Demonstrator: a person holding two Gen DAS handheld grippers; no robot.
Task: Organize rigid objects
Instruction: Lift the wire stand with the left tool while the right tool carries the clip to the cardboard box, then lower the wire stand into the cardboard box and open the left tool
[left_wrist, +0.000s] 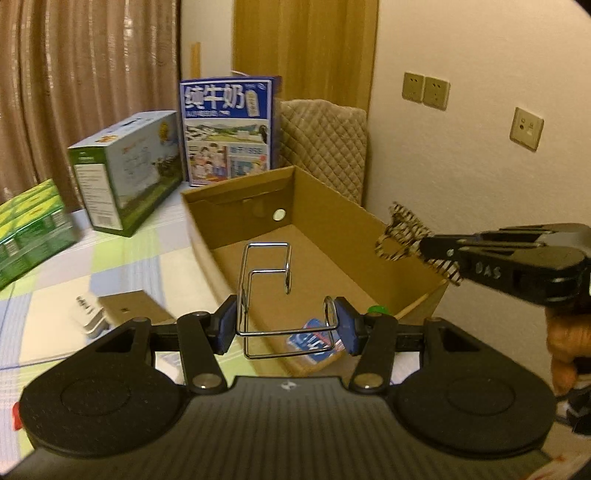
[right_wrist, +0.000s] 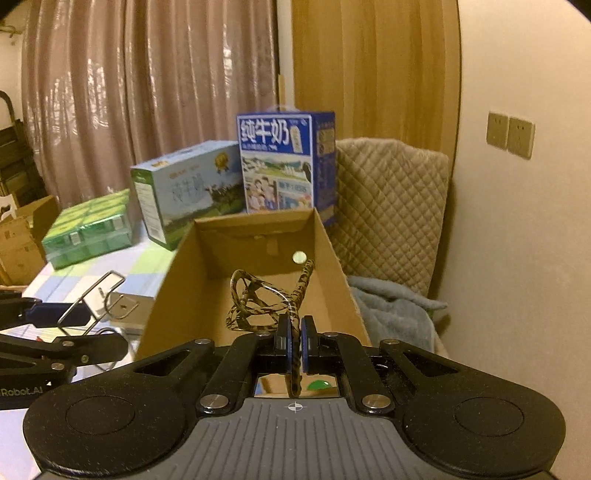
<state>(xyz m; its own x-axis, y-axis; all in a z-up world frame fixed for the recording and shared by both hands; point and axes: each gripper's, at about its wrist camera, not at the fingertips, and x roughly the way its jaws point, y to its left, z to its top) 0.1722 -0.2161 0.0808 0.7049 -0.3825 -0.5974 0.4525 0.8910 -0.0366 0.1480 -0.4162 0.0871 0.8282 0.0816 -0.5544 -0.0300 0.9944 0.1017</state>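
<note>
While both loads are carried over the open cardboard box (left_wrist: 332, 218), a bent wire rack (left_wrist: 267, 291) is clamped in the part-open left gripper (left_wrist: 286, 325) and patterned glasses (right_wrist: 266, 299) are pinched in the fully closed right gripper (right_wrist: 294, 341). Release inside seems called for next; a blue packet (left_wrist: 314, 338) and a green item (left_wrist: 376, 309) are already held there.

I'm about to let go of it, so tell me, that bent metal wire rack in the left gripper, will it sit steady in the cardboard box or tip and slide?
The wire rack looks stiff: its bends keep their shape between the left gripper pads. Thin open wire suggests it is light. Its smooth, shiny wire could slide on the cardboard box floor, and its tall, narrow frame may tip.
</note>
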